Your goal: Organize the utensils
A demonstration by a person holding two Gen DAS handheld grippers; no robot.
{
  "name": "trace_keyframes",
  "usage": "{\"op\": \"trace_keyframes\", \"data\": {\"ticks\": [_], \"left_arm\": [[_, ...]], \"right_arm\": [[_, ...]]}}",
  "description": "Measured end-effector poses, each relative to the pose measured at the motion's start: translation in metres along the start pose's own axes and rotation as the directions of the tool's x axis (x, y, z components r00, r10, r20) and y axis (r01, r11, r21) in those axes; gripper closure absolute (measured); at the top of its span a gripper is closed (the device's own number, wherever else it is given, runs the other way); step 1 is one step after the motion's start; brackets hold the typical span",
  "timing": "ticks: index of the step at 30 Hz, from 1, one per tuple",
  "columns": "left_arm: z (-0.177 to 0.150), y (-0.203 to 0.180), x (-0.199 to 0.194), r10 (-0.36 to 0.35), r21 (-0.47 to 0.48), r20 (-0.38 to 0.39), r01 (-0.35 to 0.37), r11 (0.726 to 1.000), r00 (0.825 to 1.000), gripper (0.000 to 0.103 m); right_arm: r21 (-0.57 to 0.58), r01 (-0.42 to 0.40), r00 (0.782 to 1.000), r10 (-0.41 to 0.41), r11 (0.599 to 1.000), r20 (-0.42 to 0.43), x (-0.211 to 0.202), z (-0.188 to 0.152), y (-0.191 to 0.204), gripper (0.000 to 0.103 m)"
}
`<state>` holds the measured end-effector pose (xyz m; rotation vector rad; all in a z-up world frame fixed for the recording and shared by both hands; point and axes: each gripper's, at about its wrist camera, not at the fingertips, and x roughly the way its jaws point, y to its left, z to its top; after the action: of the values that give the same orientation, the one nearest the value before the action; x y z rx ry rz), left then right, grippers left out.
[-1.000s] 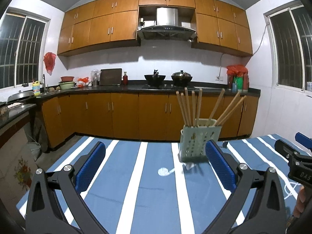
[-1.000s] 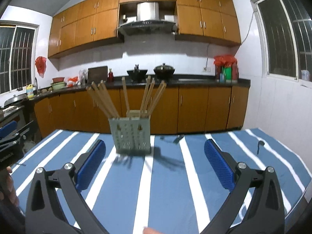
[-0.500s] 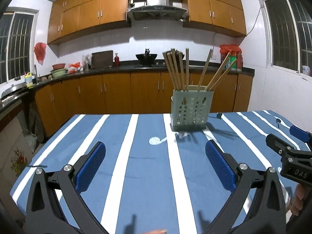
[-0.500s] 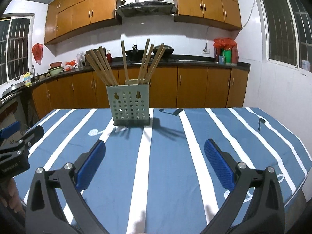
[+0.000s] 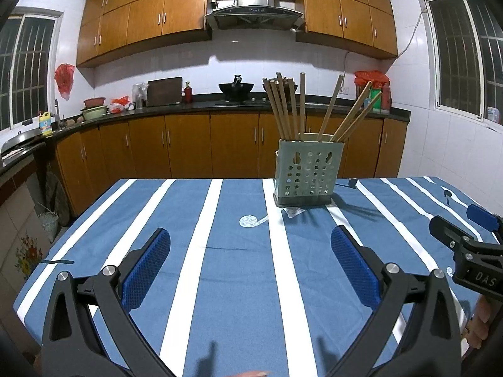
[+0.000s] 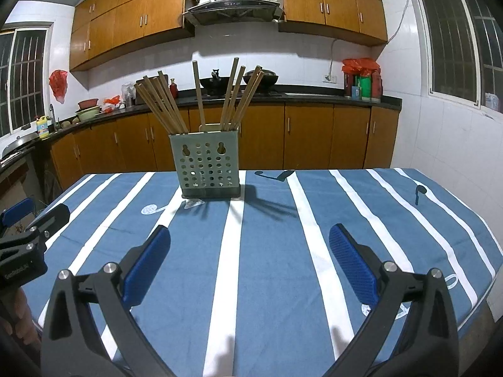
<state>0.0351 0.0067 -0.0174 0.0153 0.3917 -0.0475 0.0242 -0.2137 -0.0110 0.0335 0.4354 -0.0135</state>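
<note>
1. Both grippers empty, held low over the near edge of the table [image 5: 239, 282]. Left gripper [image 5: 250, 267] spread wide, blue pads far apart; right gripper [image 6: 250, 265] likewise wide, nothing between the pads.
2. Holder [image 6: 208, 169] upright near the far edge of the striped tablecloth [image 6: 276, 251], well apart from both grippers. Chopsticks [image 6: 163, 106] standing in it, fanned in two loose bunches, tips up.
3. No loose utensils visible on the cloth; only printed marks.
4. Step in hand, as judged: either the sorting is finished, or a reach toward the holder is about to start. Cannot tell which.
5. Next move, if any: forward reach toward the holder, then narrowing on one thin stick near its top; slim round shafts likely to slip or drag neighbours.
</note>
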Motion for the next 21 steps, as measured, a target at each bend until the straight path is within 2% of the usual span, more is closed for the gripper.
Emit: {"op": "trace_keyframes", "data": {"ticks": [21], "left_arm": [[0.0002, -0.0021, -0.0006, -0.003, 0.001, -0.004, 0.003, 1.000, 1.000, 0.002]], "right_arm": [[0.015, 0.001, 1.000, 0.000, 1.000, -0.006, 0.0008, -0.0016, -0.0022, 0.004]]}}
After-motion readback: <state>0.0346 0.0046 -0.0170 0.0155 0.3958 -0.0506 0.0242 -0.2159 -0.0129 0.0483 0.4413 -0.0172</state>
